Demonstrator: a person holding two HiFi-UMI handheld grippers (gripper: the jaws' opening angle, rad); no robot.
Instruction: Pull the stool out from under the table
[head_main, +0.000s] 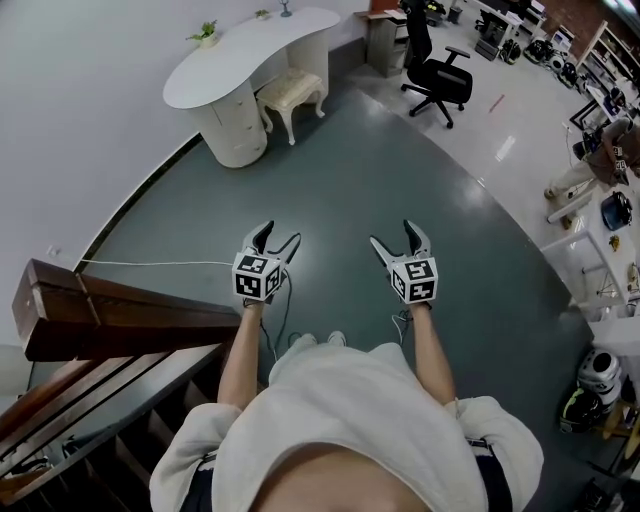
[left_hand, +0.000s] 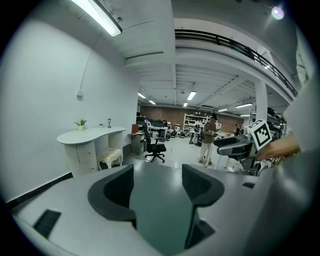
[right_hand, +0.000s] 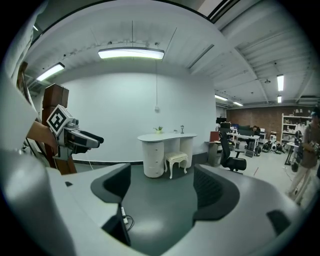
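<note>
A cream stool (head_main: 292, 95) with curved legs stands tucked in the knee space of a white curved table (head_main: 250, 55) by the far wall. The left gripper view shows the stool (left_hand: 110, 157) and table (left_hand: 90, 135) far off, as does the right gripper view, with stool (right_hand: 176, 159) and table (right_hand: 165, 137). My left gripper (head_main: 280, 235) and right gripper (head_main: 392, 234) are held side by side over the dark floor, well short of the stool. Both stand open with nothing between their fingers, seen from the left gripper (left_hand: 157, 182) and the right gripper (right_hand: 162, 185).
A black office chair (head_main: 438, 75) stands right of the table. A wooden stair railing (head_main: 110, 315) is close at my left, with a white cable (head_main: 150, 264) on the floor. White shelving (head_main: 590, 250) lines the right side. A person (left_hand: 208, 137) stands far off.
</note>
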